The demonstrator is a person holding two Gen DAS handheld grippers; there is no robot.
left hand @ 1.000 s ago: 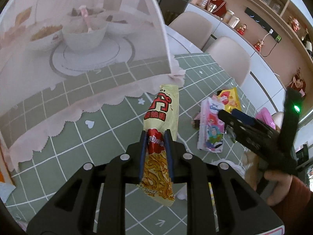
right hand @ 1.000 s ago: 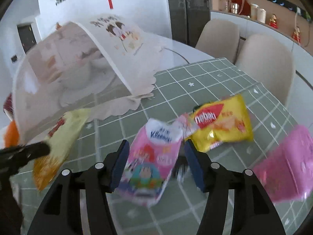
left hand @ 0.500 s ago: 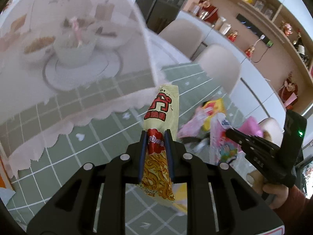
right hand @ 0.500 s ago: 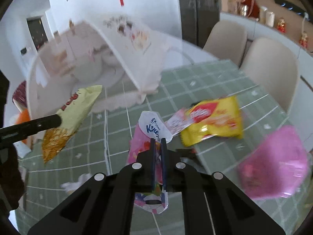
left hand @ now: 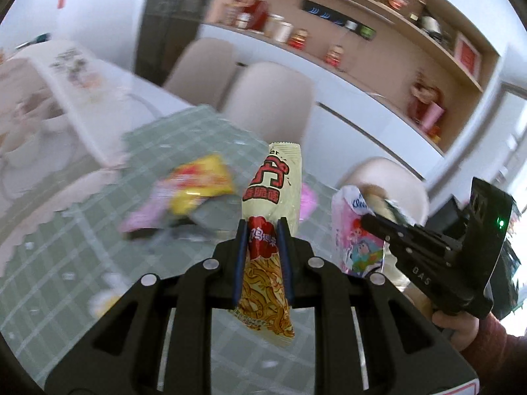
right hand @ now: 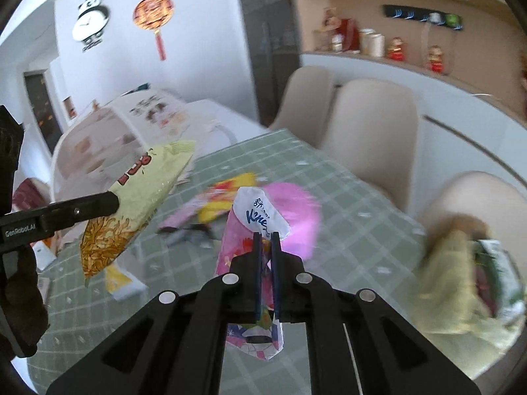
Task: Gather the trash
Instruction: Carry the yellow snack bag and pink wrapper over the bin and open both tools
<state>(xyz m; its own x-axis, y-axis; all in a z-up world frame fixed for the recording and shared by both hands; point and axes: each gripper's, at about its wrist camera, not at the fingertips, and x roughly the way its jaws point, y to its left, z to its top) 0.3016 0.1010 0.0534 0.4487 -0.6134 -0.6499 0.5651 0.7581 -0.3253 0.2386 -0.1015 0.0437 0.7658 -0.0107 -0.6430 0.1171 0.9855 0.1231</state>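
Observation:
My left gripper point(left hand: 262, 230) is shut on a cream and red noodle snack packet point(left hand: 273, 191), held in the air above the green checked tablecloth point(left hand: 49, 263). The packet also shows in the right wrist view point(right hand: 138, 194). My right gripper point(right hand: 266, 240) is shut on a pink and white tissue pack point(right hand: 253, 227), also lifted; it shows in the left wrist view point(left hand: 355, 240). A yellow snack packet point(left hand: 201, 187) and a pink packet point(right hand: 296, 210) lie on the cloth, blurred.
A mesh food cover point(right hand: 108, 141) over dishes stands at the far left of the table. Beige chairs point(right hand: 372, 131) line the far side. A blurred bag or bin point(right hand: 467, 273) with wrappers sits at the right. Small scraps point(right hand: 122, 279) lie on the cloth.
Both grippers have lifted and swung right with their packets. The right gripper went from open around the tissue pack to shut on it and raised it off the cloth.

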